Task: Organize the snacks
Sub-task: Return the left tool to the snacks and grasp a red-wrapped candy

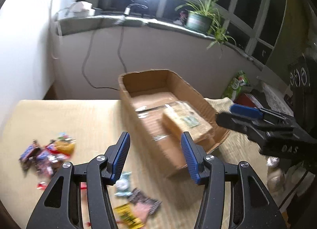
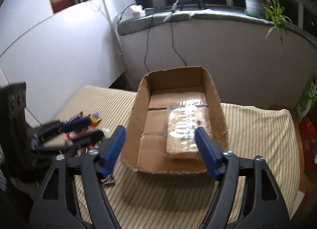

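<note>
We are seeing the wrapped snack block [image 2: 183, 130] lying inside the cardboard box [image 2: 215, 94], long axis running front-to-back, while our left tongs [image 1: 155, 157] and right tongs [image 2: 160, 149] are hovering wide open, empty.

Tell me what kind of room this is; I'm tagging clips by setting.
Probably a home room: a striped tablecloth, a potted plant on the window ledge, and a cardboard box beside loose snacks.

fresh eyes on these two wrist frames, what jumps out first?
The open cardboard box mid-table, with one clear-wrapped tan packet lying flat inside toward its right wall. Then the loose pile of bright snack packets on the striped cloth left of the box. Both the left gripper and right gripper are open and empty.
</note>
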A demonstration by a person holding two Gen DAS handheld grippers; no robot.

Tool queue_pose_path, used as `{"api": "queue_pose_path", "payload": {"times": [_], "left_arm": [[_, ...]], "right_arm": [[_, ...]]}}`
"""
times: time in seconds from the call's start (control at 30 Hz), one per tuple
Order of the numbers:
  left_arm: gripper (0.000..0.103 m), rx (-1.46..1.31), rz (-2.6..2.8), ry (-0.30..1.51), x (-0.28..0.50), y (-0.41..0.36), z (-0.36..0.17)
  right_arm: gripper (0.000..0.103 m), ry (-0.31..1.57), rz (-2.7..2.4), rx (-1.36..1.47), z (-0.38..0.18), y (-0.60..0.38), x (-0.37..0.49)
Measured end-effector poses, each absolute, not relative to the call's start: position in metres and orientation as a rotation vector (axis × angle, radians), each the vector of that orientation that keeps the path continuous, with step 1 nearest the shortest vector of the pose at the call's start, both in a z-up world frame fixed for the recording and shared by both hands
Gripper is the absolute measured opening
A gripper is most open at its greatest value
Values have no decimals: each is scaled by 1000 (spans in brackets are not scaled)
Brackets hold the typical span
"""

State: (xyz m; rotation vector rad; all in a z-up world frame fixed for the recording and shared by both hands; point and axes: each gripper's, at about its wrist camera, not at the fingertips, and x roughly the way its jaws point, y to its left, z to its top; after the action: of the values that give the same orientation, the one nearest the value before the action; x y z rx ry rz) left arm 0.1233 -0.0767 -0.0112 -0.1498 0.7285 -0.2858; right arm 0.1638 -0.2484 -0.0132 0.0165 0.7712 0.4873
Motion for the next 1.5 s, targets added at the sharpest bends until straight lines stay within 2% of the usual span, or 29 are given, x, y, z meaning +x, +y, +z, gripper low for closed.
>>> {"api": "queue_pose_path", "payload": {"times": [0.03,0.3,0.73,1.0,1.5], "left_arm": [[51,-154,-271,723,117,-67,-10],[52,-196,-167,705,90,-6,-12],[51,-270,-35,758,71,65,-48],[51,-260,-34,787,76,75,-63],[43,-171,-65,850,108,62,-81]], "right_arm": [[84,773,496,9,-13,-246,160],[84,775,599,-63,-18,-211,124],[84,838,719,-125,-52,-149,93],[79,884,756,-133,-67,-112,99],[69,984,746,-140,-97,-75,119]]}}
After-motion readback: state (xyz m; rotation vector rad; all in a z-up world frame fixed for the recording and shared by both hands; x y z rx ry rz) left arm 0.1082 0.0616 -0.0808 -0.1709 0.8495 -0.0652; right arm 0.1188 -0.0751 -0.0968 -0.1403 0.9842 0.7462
